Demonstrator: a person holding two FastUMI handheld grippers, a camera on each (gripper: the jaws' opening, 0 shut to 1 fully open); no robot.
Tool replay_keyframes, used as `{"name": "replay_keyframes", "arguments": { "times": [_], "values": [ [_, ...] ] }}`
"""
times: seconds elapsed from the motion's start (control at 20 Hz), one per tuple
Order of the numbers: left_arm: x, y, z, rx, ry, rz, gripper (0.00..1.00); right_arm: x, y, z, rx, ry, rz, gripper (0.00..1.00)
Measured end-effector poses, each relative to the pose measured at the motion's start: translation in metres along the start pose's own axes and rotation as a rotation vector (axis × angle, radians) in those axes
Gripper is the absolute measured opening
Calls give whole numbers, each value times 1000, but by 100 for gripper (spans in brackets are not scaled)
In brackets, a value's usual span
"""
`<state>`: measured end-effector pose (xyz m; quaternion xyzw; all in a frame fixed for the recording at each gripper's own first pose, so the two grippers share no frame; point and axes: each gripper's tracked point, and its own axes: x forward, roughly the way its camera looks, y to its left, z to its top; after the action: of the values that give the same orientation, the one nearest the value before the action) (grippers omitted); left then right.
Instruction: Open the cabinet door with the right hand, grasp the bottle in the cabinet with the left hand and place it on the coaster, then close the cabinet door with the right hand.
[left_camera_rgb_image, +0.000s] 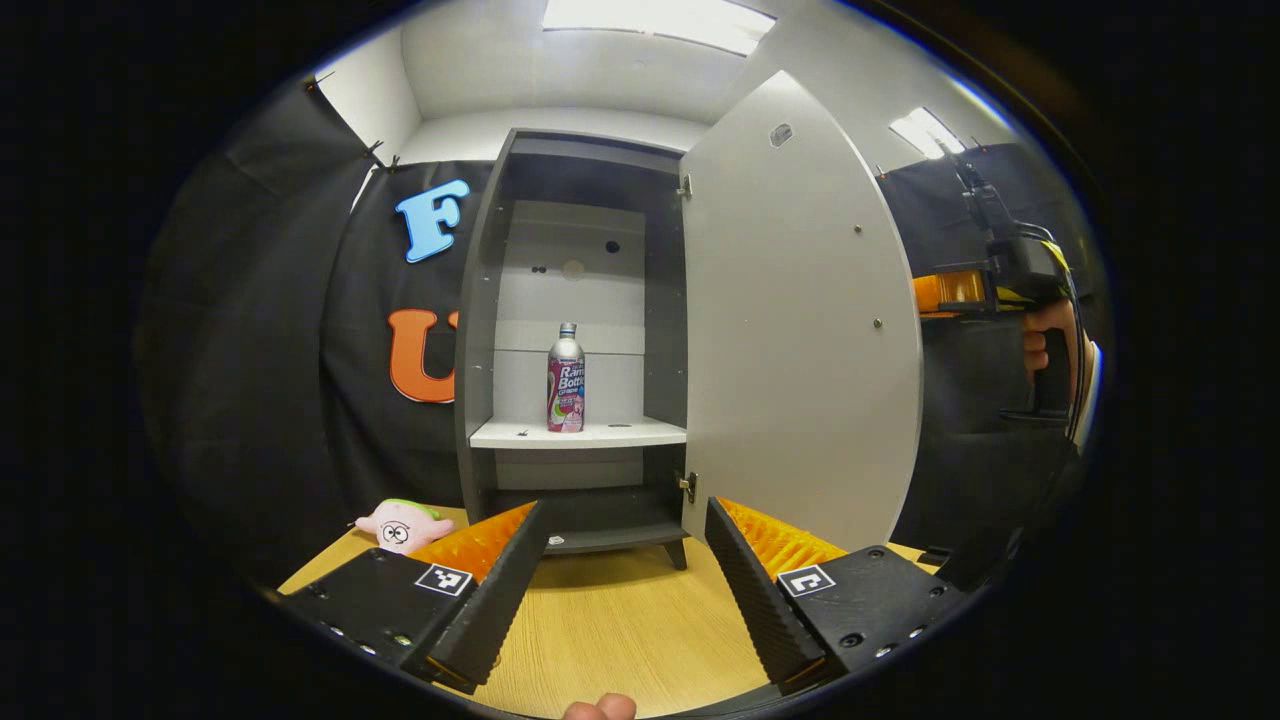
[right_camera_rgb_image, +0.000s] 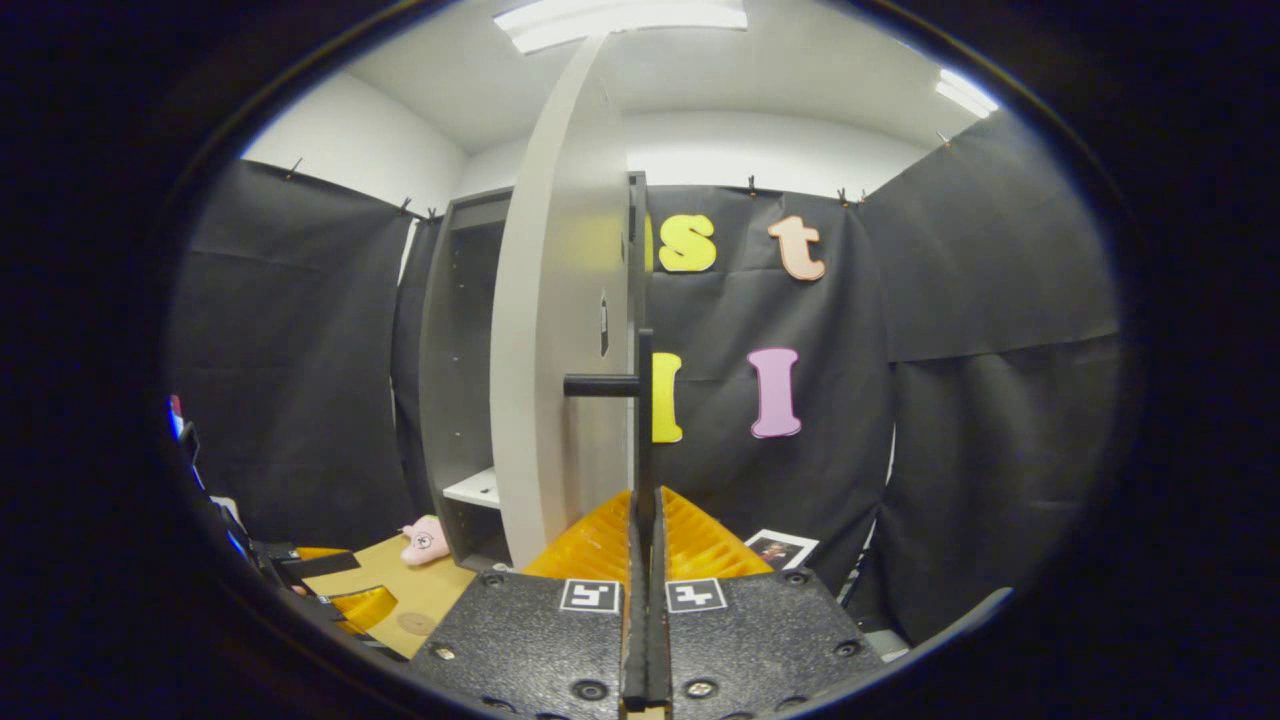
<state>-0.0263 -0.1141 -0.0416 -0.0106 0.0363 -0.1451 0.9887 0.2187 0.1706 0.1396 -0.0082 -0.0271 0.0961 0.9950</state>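
One bottle (left_camera_rgb_image: 566, 378) beyond parted jaws

Apart from the printed label on the bottle (left_camera_rgb_image: 566, 380), the only signs are square black-and-white marker tags (left_camera_rgb_image: 443, 577) on the left gripper (left_camera_rgb_image: 623, 508) and the right gripper (right_camera_rgb_image: 645, 497).

Pink plush toy (left_camera_rgb_image: 403, 525) on wooden table (left_camera_rgb_image: 620, 620), left of cabinet; ceiling lights (left_camera_rgb_image: 660, 20) on.

Bottle (left_camera_rgb_image: 566, 378) upright on shelf; cabinet door (left_camera_rgb_image: 795, 330) open.
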Motion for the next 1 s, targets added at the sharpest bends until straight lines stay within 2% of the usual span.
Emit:
{"name": "replay_keyframes", "arguments": {
  "times": [0.2, 0.35, 0.6, 0.75, 0.9, 1.0],
  "values": [
    [2, -5, 2, 2, -12, 11, 95, -6, -4, 0, -18, 0, -1, 4],
    [5, -6, 0, 6, -7, 22, 95, -5, 1, 2, 17, -15, 16, 4],
    [11, -7, -2, 18, 3, 28, 95, -6, -21, -3, 27, -2, -88, 4],
    [14, -5, 0, 15, 6, 29, 95, -5, -12, -4, 66, -6, -93, 4],
    [20, 9, 6, 45, -7, 59, 95, -5, -18, -8, 21, -2, -70, 4],
    [27, 19, 11, 57, -13, 74, 95, -2, -24, -8, -5, -2, -62, 20]
  ]
}}
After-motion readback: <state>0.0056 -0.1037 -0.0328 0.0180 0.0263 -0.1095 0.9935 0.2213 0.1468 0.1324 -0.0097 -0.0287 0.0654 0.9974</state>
